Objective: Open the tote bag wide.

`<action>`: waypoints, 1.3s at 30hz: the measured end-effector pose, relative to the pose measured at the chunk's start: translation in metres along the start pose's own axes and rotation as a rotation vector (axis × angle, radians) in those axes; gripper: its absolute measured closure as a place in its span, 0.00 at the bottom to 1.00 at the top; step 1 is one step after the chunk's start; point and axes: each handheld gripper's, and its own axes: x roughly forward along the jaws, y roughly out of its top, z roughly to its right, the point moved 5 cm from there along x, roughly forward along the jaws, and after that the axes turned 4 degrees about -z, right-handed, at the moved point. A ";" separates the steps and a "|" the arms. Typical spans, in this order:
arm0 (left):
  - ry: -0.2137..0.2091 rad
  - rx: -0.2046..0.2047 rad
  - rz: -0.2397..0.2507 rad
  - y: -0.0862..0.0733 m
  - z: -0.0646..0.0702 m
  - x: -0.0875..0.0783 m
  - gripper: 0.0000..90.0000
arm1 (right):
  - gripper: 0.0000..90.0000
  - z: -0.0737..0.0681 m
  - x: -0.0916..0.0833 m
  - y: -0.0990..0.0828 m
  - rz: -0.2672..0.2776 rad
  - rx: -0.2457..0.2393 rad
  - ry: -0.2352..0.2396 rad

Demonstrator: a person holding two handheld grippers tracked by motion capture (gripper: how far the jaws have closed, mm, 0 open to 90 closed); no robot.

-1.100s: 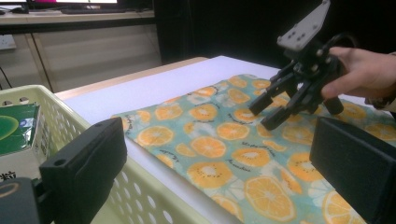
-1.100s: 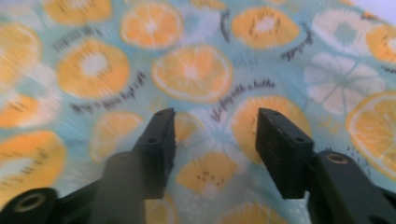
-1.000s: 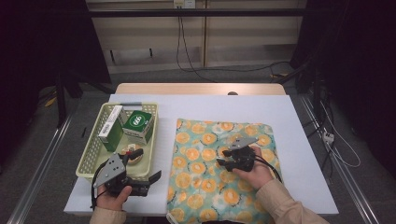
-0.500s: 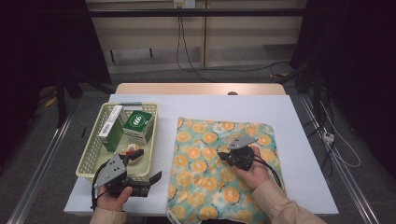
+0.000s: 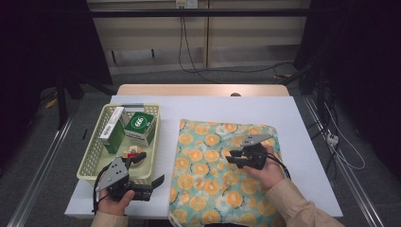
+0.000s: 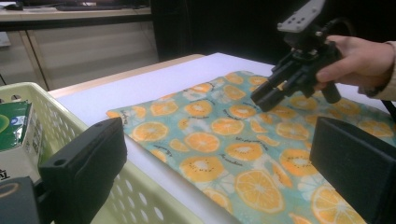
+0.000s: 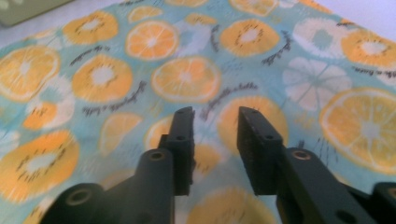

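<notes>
1. Leftmost, a pale yellow basket sits on the white counter. It holds a white-and-green carton, a green box and a small round item too small to identify. None of these is being handled.

2. Left gripper hovers at the basket's near corner, just beside the cloth's left edge. Jaws spread wide, nothing between them; the left gripper view looks out across the basket rim and the cloth.

3. Orange-print cloth lies mostly flat on the counter, right of the basket, its near end reaching the counter's front edge. Far edge looks doubled or thick; whether that is a fold cannot be told.

4. Right gripper is over the middle of the cloth, held low. Its jaws have just been opening; they stand partly apart, released, with bare cloth under the gap and no fabric pinched between the pads.

5. Judgement: the cloth work appears early or between grasps. No corner lifted, no fold under way. Left to do: take a fresh hold on the cloth, likely with both grippers.
</notes>
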 end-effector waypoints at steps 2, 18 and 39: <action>0.003 -0.001 0.001 0.001 0.001 0.000 0.04 | 0.61 -0.003 -0.005 -0.004 -0.020 -0.001 -0.002; -0.007 0.010 -0.012 0.001 0.001 0.004 0.04 | 0.39 0.105 -0.070 -0.063 -0.032 0.242 -0.283; -0.017 0.005 -0.013 0.003 0.000 0.005 0.04 | 1.00 0.116 -0.054 -0.051 -0.030 0.279 -0.266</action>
